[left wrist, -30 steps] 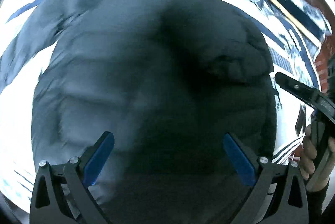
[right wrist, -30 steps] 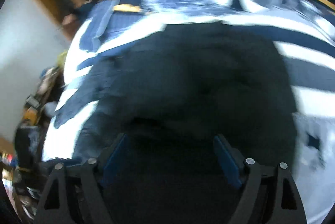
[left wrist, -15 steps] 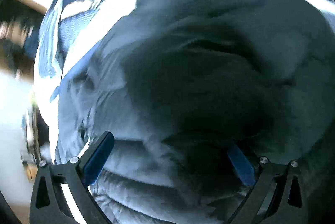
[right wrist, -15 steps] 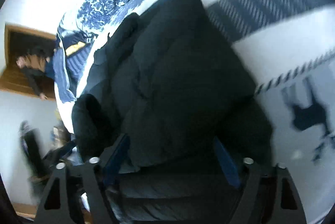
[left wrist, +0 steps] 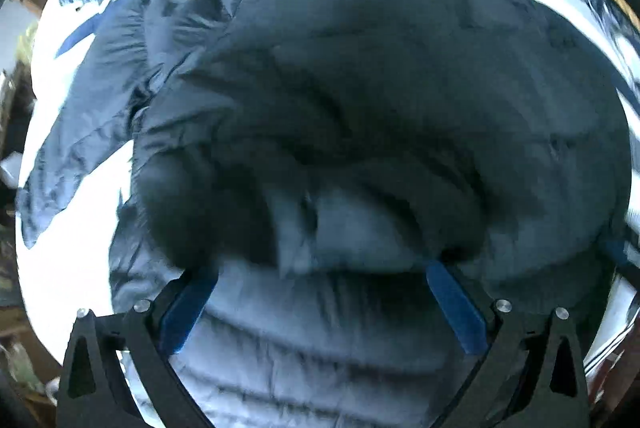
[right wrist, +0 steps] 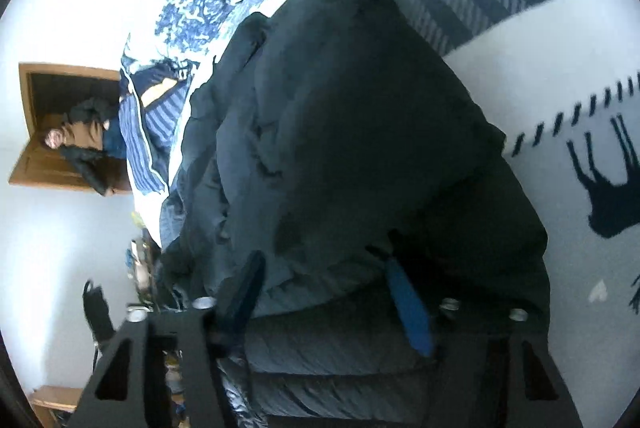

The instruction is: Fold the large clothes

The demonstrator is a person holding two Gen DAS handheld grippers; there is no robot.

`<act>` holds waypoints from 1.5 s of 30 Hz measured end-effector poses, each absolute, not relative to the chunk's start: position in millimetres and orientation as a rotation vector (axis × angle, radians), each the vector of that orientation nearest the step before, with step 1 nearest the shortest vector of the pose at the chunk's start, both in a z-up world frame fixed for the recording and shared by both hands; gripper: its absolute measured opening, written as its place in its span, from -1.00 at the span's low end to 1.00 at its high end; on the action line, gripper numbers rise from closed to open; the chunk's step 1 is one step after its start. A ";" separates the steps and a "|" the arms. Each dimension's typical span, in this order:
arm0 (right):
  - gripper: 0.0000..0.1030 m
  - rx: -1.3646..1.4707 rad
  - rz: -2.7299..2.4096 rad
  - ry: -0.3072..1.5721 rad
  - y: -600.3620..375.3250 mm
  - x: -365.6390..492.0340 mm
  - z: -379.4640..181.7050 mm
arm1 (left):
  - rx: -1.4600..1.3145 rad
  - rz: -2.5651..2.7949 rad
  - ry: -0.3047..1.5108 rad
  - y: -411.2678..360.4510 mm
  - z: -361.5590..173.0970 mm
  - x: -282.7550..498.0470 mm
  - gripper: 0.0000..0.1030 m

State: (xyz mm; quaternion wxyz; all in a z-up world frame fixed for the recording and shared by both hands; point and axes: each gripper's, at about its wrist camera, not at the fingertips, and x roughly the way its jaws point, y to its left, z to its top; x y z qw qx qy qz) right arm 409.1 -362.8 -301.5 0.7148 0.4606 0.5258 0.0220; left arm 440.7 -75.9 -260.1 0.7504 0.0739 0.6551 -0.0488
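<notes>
A large dark quilted puffer jacket [left wrist: 360,99] lies bunched on a white and blue bedspread [left wrist: 92,236] and fills the left wrist view. My left gripper [left wrist: 320,284] stands open with its blue pads [left wrist: 452,304] wide apart around the jacket's near edge; a thick fold lies between and over the fingertips. In the right wrist view the same jacket [right wrist: 352,115] hangs over my right gripper [right wrist: 324,276], whose blue pads [right wrist: 408,304] stand partly closed on a thick roll of the jacket's hem.
The patterned bedspread [right wrist: 560,75] has stripes and dark animal shapes to the right. Blue striped bedding [right wrist: 148,131] lies at the far end. A wooden-framed opening [right wrist: 48,131] with a person in it is on the left wall, above floor clutter.
Both grippers have swung and come in low at the jacket's near edge. The right gripper's jaws have narrowed onto the hem. The left jaws have stayed wide apart.
</notes>
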 end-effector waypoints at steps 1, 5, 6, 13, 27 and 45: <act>0.05 1.023 0.052 1.171 -362.2 409.6 -302.2 | 0.157 -0.076 1.426 -69.1 -262.4 452.0 0.90; 0.05 1.008 0.007 1.161 -371.1 406.8 -291.3 | 0.004 -0.112 1.422 -34.8 -250.2 472.3 0.33; 0.09 1.028 0.004 1.148 -375.9 405.5 -289.0 | -0.018 -0.108 1.398 -23.0 -243.5 475.3 0.33; 0.36 1.059 -0.109 1.195 -388.0 429.1 -274.0 | -0.085 -0.143 1.421 5.1 -264.0 501.0 -0.72; -0.93 0.578 -0.171 1.262 -362.2 524.3 -239.8 | 0.105 -0.157 1.287 -10.3 -244.4 568.9 -0.86; 0.71 0.370 -0.044 1.284 -272.1 487.4 -233.3 | 0.073 -0.081 1.256 36.8 -222.9 445.4 0.35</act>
